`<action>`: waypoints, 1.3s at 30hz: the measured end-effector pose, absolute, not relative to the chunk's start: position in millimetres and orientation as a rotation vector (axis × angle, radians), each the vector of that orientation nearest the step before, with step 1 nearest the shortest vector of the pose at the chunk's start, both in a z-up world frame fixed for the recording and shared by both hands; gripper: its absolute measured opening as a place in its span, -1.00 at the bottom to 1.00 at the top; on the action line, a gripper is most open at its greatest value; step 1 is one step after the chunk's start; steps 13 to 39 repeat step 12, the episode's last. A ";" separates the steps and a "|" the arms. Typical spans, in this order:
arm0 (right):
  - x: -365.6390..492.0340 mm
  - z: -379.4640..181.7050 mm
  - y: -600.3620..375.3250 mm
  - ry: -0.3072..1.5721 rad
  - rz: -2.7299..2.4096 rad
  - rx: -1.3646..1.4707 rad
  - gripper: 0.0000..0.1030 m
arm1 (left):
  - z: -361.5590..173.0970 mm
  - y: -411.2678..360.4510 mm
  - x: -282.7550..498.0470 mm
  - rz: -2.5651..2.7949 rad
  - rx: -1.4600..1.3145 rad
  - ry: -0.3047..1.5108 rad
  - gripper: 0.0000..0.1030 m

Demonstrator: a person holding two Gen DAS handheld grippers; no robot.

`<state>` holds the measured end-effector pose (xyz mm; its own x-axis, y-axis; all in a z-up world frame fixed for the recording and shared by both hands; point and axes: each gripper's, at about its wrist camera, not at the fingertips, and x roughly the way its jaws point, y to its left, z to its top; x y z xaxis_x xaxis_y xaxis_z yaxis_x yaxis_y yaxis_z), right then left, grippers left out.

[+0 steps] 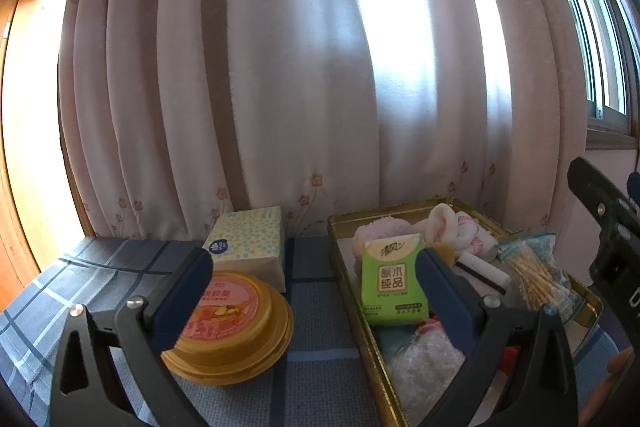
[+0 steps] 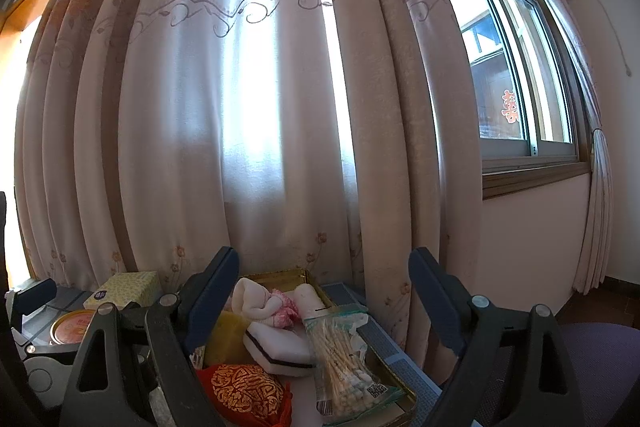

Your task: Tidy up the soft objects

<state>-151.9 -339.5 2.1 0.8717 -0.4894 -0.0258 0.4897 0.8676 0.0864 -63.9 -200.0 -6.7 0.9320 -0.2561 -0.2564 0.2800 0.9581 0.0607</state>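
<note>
left gripper (image 1: 314,293) jaws apart, empty | right gripper (image 2: 324,301) jaws apart, empty | gold tin (image 1: 340,251) holds green tissue pack (image 1: 392,279) (left view only) | red pouch (image 2: 244,393) plain in right view

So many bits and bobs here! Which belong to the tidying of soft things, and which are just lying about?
For the job: gold tin, green tissue pack, pink-white cloth, sponge, red pouch, tissue box.

Lying about: cotton swabs, yellow tub, curtain, window.
</note>
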 end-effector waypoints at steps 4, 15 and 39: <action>-151.7 2.0 -339.2 0.003 -0.513 0.091 0.72 | -7.6 -200.6 -63.5 -0.276 0.101 0.253 0.99; -151.5 1.9 -339.3 0.004 -0.513 0.091 0.72 | -8.0 -199.0 -64.2 -0.271 0.104 0.257 0.99; -151.5 1.9 -339.3 0.004 -0.513 0.091 0.72 | -8.0 -199.0 -64.2 -0.271 0.104 0.257 0.99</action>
